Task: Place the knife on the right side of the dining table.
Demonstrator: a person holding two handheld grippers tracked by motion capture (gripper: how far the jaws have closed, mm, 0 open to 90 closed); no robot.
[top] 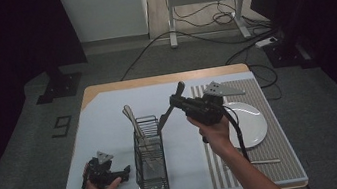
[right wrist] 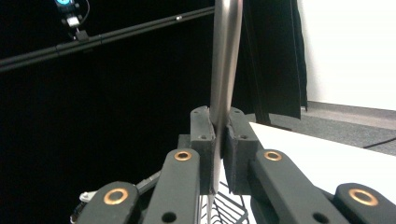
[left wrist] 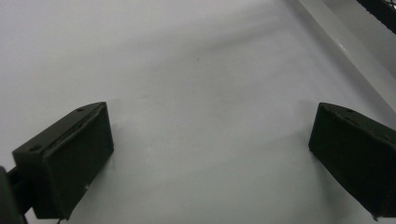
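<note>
A black wire cutlery caddy (top: 150,164) stands mid-table on the pale mat (top: 106,129), with several utensils (top: 133,119) leaning out of it. My right gripper (top: 174,104) is held above and to the right of the caddy, shut on a flat silver knife-like piece (top: 164,120) whose free end slants down-left toward the caddy's top. In the right gripper view the pads (right wrist: 203,135) clamp that metal strip (right wrist: 225,56), and the caddy's wires (right wrist: 229,212) show below. My left gripper (top: 126,171) rests low at the table's front left, open, with bare mat between its fingers (left wrist: 70,158).
A white plate (top: 250,122) lies on a striped placemat (top: 279,154) at the right, with a thin utensil (top: 262,162) near its front. The caddy's base edge (left wrist: 380,9) shows in a corner of the left gripper view. Cables and a desk frame are on the floor beyond.
</note>
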